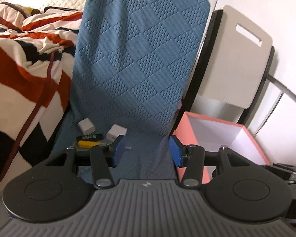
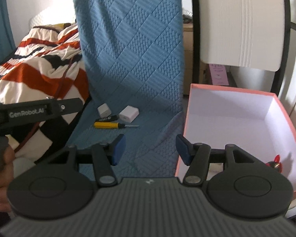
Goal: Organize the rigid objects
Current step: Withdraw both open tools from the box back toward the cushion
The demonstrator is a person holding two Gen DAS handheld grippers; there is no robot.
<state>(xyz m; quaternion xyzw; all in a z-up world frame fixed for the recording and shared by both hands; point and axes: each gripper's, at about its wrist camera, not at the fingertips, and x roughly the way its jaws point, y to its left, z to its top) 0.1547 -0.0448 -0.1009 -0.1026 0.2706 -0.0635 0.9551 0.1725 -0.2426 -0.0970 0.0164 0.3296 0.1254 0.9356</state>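
**Four small items on blue cover, ahead and left of both tools; pink box to the right**

Left wrist view. Left tool point(image 1: 147, 150): jaws partly apart, nothing between them. Ahead and to its left on the blue quilted cover point(image 1: 140, 63): two white chargers point(image 1: 86, 127) point(image 1: 116, 132), a black stick-shaped item point(image 1: 89, 137), a yellow-handled screwdriver point(image 1: 92, 144) partly hidden behind the left finger. Pink box point(image 1: 189, 130), open, sits right of the tool. Striped blanket point(image 1: 25, 59) on the bed at left; white folded chair point(image 1: 236, 59) behind the box.

Right wrist view. Right tool point(image 2: 151, 149): jaws partly apart, empty. The same cluster lies ahead and left, well apart from the tips; screwdriver point(image 2: 110, 125) long axis runs across the view, blade toward the box. The box point(image 2: 187, 114) is just beside the right finger, nearly empty, with a small red object point(image 2: 274, 163) in its near corner. The left tool, seen at the left edge, looks nearer the cluster.
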